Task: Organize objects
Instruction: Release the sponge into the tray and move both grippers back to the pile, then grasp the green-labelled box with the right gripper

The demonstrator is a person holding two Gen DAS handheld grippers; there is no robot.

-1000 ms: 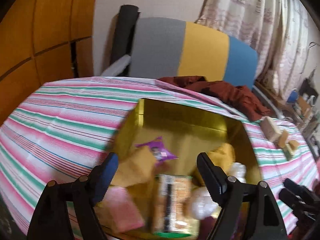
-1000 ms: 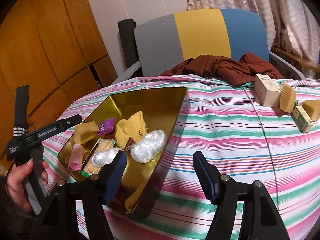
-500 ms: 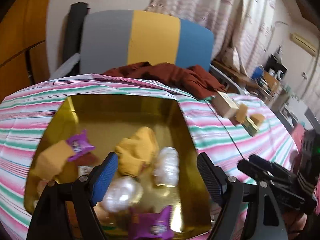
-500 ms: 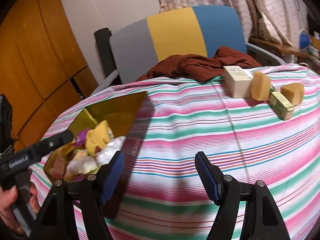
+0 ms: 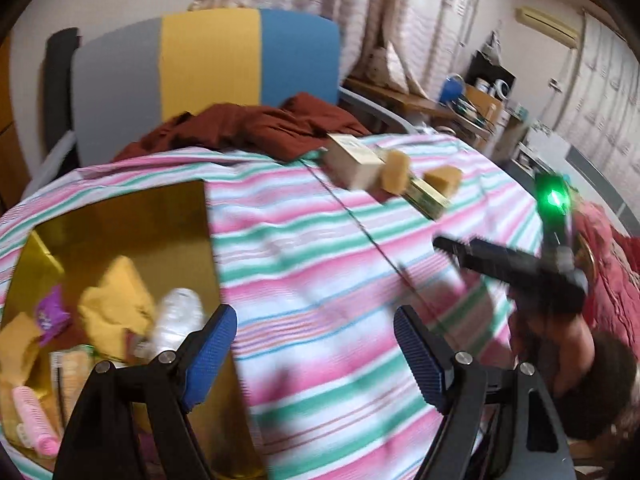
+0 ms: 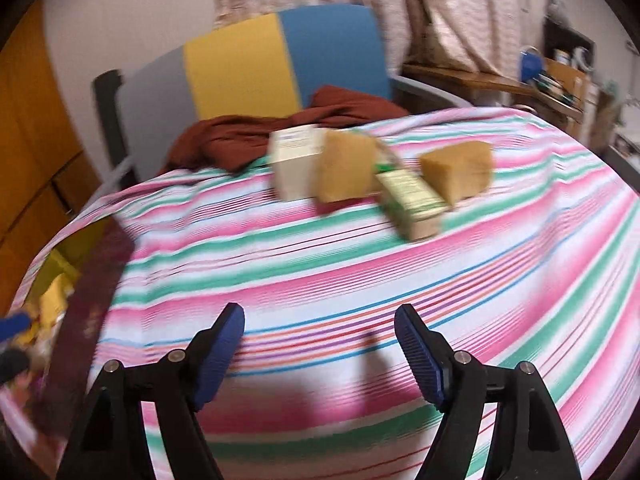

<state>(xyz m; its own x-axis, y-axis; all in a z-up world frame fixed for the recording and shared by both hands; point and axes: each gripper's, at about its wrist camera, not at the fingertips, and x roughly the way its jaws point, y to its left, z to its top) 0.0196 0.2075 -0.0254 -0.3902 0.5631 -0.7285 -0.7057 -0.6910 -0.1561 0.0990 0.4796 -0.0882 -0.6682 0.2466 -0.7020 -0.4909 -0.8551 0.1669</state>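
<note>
A gold tin tray (image 5: 120,220) sits at the left of the striped bed cover and holds yellow sponges, a purple packet, white plastic bundles and a pink roller. Its edge shows in the right wrist view (image 6: 92,280). Further right lie a white box (image 6: 296,164), two tan sponges (image 6: 348,168) (image 6: 456,168) and a green carton (image 6: 412,204). They also show in the left wrist view: the white box (image 5: 354,158) and the green carton (image 5: 428,198). My left gripper (image 5: 316,352) is open and empty beside the tray. My right gripper (image 6: 320,352) is open and empty above the cover.
A dark red cloth (image 6: 256,132) lies at the back of the striped cover (image 6: 360,280). A grey, yellow and blue chair back (image 6: 256,68) stands behind it. A cluttered wooden shelf (image 5: 448,100) is at the right. The right gripper's body with a green light (image 5: 554,200) shows in the left wrist view.
Both grippers have swung to the right, away from the tray and toward the boxes and sponges. Both stay open and empty.
</note>
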